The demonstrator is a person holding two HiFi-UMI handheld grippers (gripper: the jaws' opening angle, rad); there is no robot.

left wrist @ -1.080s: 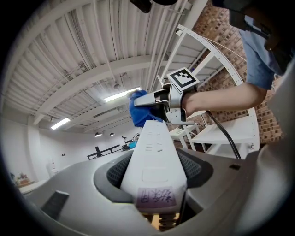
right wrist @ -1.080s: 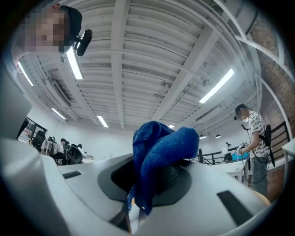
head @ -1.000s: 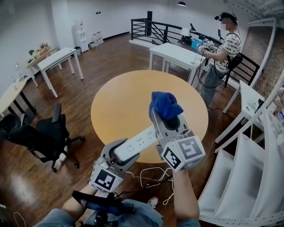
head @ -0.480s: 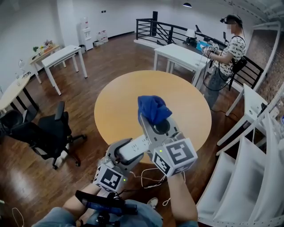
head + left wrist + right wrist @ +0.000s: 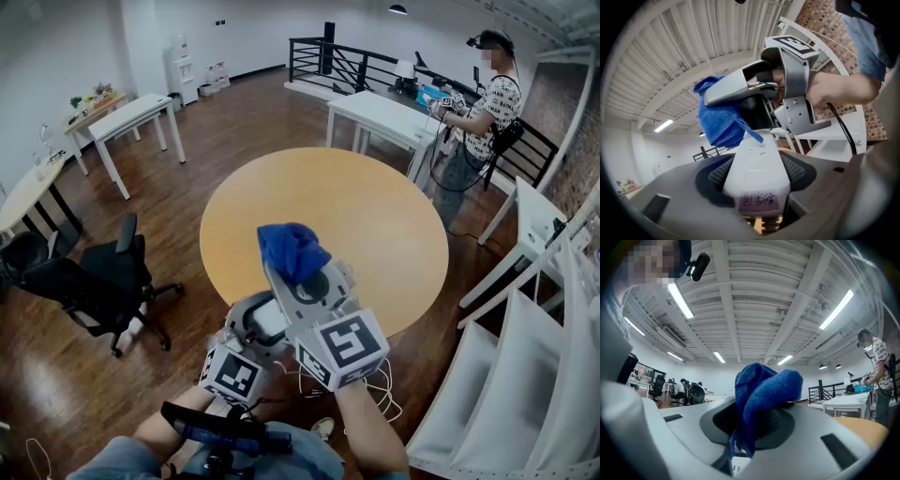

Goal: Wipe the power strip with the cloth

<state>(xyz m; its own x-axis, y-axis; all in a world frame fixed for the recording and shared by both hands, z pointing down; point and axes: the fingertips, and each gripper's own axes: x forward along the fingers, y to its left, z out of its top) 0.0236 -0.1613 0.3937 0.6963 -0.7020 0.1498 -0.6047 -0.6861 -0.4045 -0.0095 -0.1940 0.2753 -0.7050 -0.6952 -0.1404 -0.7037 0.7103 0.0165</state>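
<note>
Sliding down-left along the power strip (image 5: 754,168) over the last second, the right gripper (image 5: 293,272) (jaws pinched shut on the blue cloth (image 5: 292,249)) now sits close to the left gripper (image 5: 258,319). That one has kept still at lower centre, its wide jaws clamped on the strip's end. The round table (image 5: 375,216) has its near edge just beneath both grippers. A chair (image 5: 94,281) stands at the left and a white shelf (image 5: 506,375) at the lower right.

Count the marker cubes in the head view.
2. Left cube: on the left tongs holding the power strip, bottom left of centre. Right cube: on the right tongs holding the cloth, beside it. Any by the far person: too small to tell.
</note>
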